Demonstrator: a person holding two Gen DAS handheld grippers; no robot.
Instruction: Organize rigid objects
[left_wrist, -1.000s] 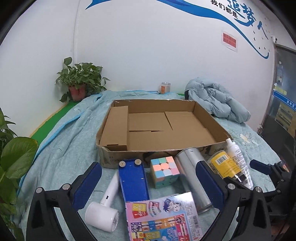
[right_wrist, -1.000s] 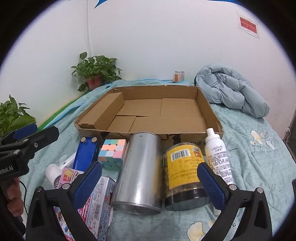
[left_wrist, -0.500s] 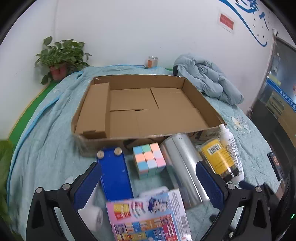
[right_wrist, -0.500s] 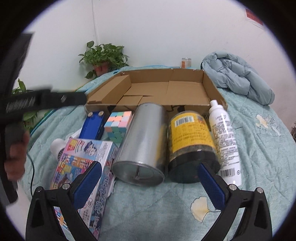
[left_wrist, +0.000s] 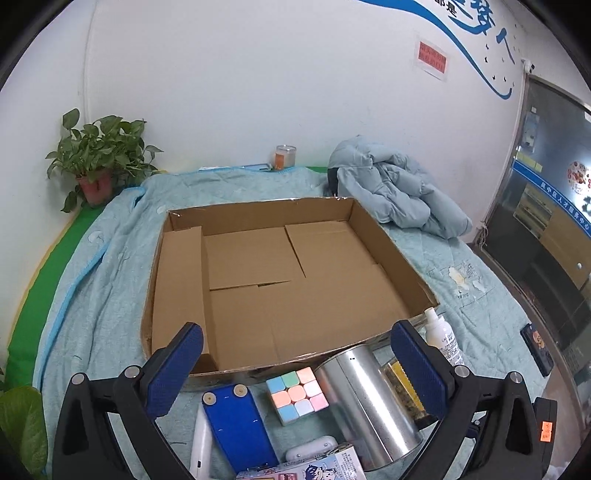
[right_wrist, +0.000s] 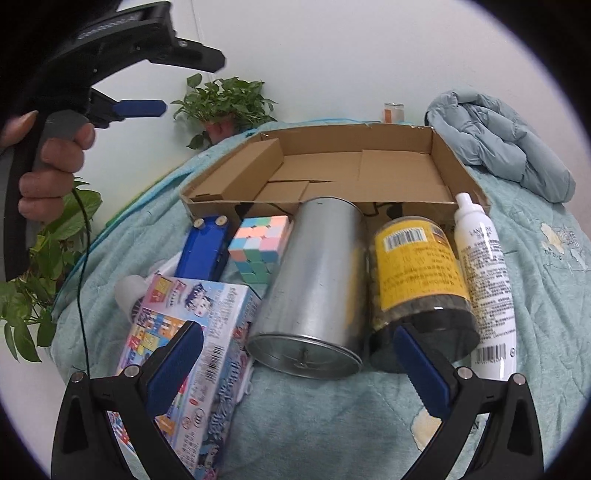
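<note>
An empty cardboard tray (left_wrist: 391, 254) (right_wrist: 447, 158) lies on the teal quilt. In front of it lie a blue case (left_wrist: 236, 424) (right_wrist: 203, 251), a pastel puzzle cube (left_wrist: 297, 393) (right_wrist: 260, 247), a silver tin (left_wrist: 365, 398) (right_wrist: 317, 288), a yellow-labelled jar (left_wrist: 404, 384) (right_wrist: 417, 280), a white spray bottle (left_wrist: 441, 339) (right_wrist: 484, 273), a cartoon-printed box (left_wrist: 306, 467) (right_wrist: 192, 343) and a white hair dryer (left_wrist: 199, 446) (right_wrist: 129, 291). My left gripper (left_wrist: 295, 373) is open and empty above these items, also seen raised at upper left (right_wrist: 140, 107). My right gripper (right_wrist: 299, 369) is open and empty, low before the tin.
A light blue puffer jacket (left_wrist: 399, 192) (right_wrist: 498, 136) lies right of the tray. A potted plant (left_wrist: 99, 158) (right_wrist: 221, 107) and a small orange can (left_wrist: 285, 157) stand by the wall. More leaves (right_wrist: 44, 236) hang at the left. A dark phone (left_wrist: 537, 347) lies at the right.
My left gripper has risen and moved forward toward the tray, so the items have slid down its view. My right gripper has dropped lower and nearer the tin and jar.
</note>
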